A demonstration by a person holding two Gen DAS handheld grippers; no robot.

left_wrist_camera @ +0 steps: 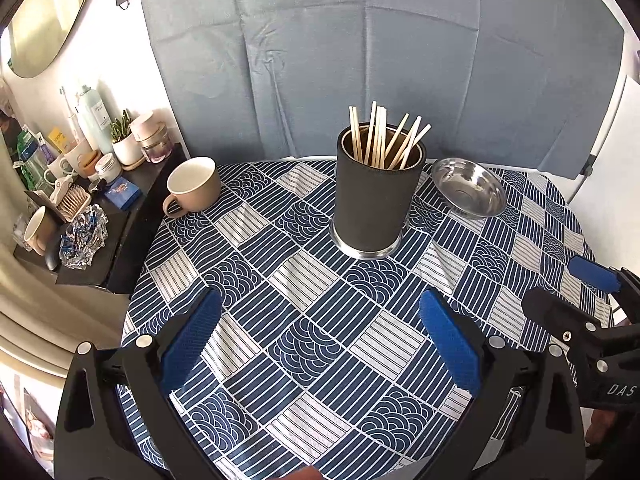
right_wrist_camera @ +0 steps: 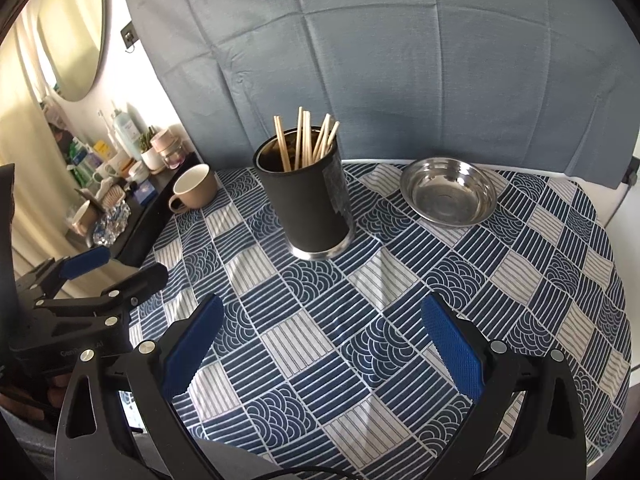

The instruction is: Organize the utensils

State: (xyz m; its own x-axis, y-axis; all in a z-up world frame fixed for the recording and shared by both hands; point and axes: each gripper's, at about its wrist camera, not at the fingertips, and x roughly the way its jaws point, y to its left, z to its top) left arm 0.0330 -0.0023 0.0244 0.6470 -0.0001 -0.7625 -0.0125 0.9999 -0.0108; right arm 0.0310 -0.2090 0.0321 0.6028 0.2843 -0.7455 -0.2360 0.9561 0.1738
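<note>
A black cylindrical holder (left_wrist_camera: pixel 374 204) stands upright mid-table with several wooden chopsticks (left_wrist_camera: pixel 384 138) in it; it also shows in the right wrist view (right_wrist_camera: pixel 310 204), chopsticks (right_wrist_camera: pixel 306 140) sticking up. My left gripper (left_wrist_camera: pixel 320 334) is open and empty, hovering over the tablecloth well in front of the holder. My right gripper (right_wrist_camera: pixel 322 338) is open and empty too, in front of and right of the holder. Each gripper shows at the other view's edge: the right one (left_wrist_camera: pixel 576 292), the left one (right_wrist_camera: pixel 116 268).
A beige mug (left_wrist_camera: pixel 194 186) sits at the table's back left. A steel bowl (left_wrist_camera: pixel 470 194) sits right of the holder, also in the right wrist view (right_wrist_camera: pixel 450 192). A cluttered black side shelf (left_wrist_camera: pixel 116 216) adjoins the left edge. A blue-grey cloth backdrop (left_wrist_camera: pixel 360 48) hangs behind.
</note>
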